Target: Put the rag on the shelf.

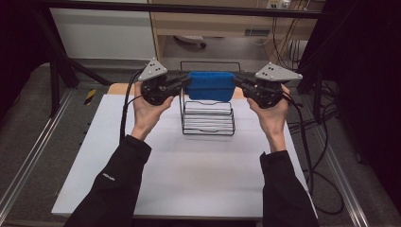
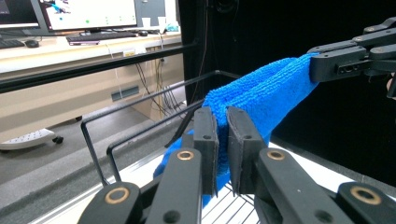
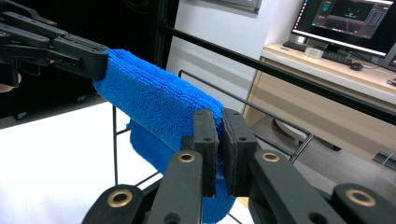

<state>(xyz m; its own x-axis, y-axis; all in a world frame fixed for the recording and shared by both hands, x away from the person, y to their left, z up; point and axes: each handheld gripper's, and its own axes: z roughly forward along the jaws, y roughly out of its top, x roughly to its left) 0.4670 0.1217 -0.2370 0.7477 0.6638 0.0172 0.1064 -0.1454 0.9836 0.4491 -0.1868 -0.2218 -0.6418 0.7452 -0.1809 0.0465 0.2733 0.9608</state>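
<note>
A folded blue towel (image 1: pixel 210 85) hangs stretched between my two grippers, above a black wire rack (image 1: pixel 208 118) on the white table. My left gripper (image 1: pixel 185 83) is shut on the towel's left end, and my right gripper (image 1: pixel 237 81) is shut on its right end. In the left gripper view the jaws pinch the blue towel (image 2: pixel 261 93) at the left gripper (image 2: pixel 222 135), with the other gripper (image 2: pixel 345 63) clamping the far end. The right gripper view has the blue towel (image 3: pixel 154 100) nipped in the right gripper (image 3: pixel 219 135), while the left hand's gripper (image 3: pixel 70 53) holds the far end.
The white table top (image 1: pixel 189 170) spreads in front of the rack. The wire rack's back bar (image 1: pixel 210 63) stands behind the towel. Cables (image 1: pixel 312 156) trail off the right side of the table. A desk with monitors (image 3: pixel 348 23) stands beyond the black frame bar.
</note>
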